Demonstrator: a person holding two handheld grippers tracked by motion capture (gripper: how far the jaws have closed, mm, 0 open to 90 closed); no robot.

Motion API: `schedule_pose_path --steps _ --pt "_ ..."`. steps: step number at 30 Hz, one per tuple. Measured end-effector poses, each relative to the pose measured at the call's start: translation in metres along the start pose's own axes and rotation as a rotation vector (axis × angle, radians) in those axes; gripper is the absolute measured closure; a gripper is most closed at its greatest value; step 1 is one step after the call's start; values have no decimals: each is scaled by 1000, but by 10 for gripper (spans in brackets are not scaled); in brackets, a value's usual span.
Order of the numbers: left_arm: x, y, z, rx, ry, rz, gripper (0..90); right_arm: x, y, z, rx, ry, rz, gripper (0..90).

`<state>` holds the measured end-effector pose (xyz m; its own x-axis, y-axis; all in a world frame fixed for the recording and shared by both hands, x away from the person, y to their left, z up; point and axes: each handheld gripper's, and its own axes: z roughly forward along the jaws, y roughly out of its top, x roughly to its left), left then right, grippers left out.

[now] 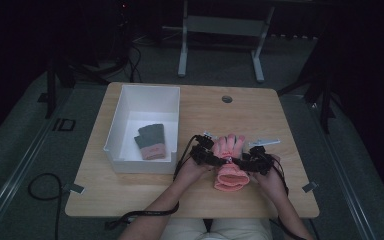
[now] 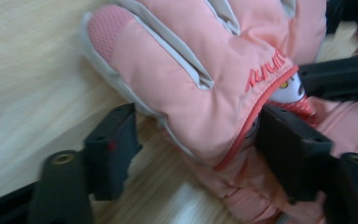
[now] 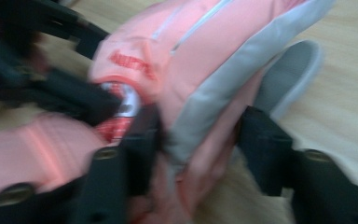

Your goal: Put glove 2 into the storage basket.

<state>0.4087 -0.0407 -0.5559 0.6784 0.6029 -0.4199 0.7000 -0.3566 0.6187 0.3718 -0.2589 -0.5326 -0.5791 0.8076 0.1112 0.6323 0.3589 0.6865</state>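
Note:
A pink glove (image 1: 231,165) with grey trim lies on the wooden table (image 1: 145,192), fingers pointing away and cuff toward the person. Both grippers meet over its middle. My left gripper (image 1: 212,157) comes in from the left. In the left gripper view the glove (image 2: 191,60) sits between the jaws of the left gripper (image 2: 196,135): the right pad touches the cuff seam, and a strip of wood shows beside the left pad. The right gripper (image 1: 245,161) comes from the right. In its own view the right gripper (image 3: 198,135) pinches the glove's (image 3: 205,60) grey-edged side between both pads.
A white open bin (image 1: 150,87) stands on the table's left half with a grey and pink glove (image 1: 151,141) inside. A small silvery part (image 1: 265,143) lies just beyond the right gripper. A round cable hole (image 1: 227,99) sits near the far edge.

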Motion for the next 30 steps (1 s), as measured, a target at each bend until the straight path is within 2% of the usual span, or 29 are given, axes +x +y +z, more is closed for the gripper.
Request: schedule_pose_path --steps 1,2,4,7,9,12,16,23,30 --pt "0 1 0 2 -12 3 475 1 -1 0 5 6 18 612" --pt "-2 1 -1 -8 -16 11 540 2 0 0 6 2 19 637" --pt "-7 2 -4 -18 -1 31 668 5 0 -1 -5 -10 20 675" --pt "-15 5 -11 -21 14 51 745 6 0 -7 -33 -6 45 697" --pt "-23 8 -15 -13 37 85 758 7 1 -11 -44 -7 48 704" --pt "-32 14 -23 -18 53 113 762 9 3 -19 -63 -7 54 707" --pt "-45 23 -37 -26 95 159 761 14 11 -32 -92 -8 44 710" --pt "-59 37 -64 -49 109 188 765 23 28 -55 -141 -6 22 710" --pt "-62 50 -90 -57 105 190 765 32 46 -69 -177 6 2 711"
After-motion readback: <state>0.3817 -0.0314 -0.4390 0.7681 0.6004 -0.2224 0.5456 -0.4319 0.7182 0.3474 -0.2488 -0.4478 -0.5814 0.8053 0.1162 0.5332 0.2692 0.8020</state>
